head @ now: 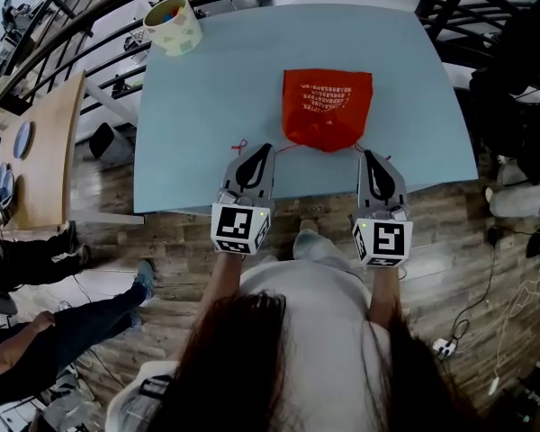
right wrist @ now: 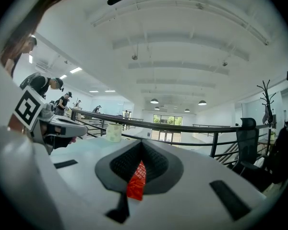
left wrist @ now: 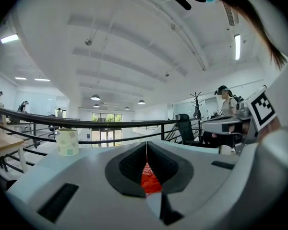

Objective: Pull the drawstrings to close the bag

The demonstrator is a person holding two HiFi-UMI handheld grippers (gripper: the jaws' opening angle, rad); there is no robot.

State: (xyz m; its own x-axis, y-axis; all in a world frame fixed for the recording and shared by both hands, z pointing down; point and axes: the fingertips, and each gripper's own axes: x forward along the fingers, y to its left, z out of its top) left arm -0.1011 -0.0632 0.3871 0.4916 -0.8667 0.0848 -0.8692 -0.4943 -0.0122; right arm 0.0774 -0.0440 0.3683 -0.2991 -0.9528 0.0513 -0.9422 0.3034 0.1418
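A red drawstring bag [head: 328, 104] lies on the light blue table [head: 207, 106], its gathered mouth towards me. A thin red drawstring [head: 286, 148] runs from the mouth's left side to my left gripper [head: 268, 148], which is shut on it; a small loop [head: 240, 143] sticks out past the jaws. My right gripper [head: 367, 155] is shut on the other drawstring [head: 359, 147] at the mouth's right side. In the left gripper view the bag [left wrist: 149, 181] shows through the closed left gripper [left wrist: 146, 145]. The right gripper view shows the bag [right wrist: 136, 183] below the closed right gripper [right wrist: 141, 143].
A pale patterned cup [head: 172, 25] stands at the table's far left corner. Both grippers hang at the table's near edge. A black railing [head: 90, 25] curves behind the table. A wooden table [head: 45, 151] and seated people's legs [head: 36, 340] are on the left.
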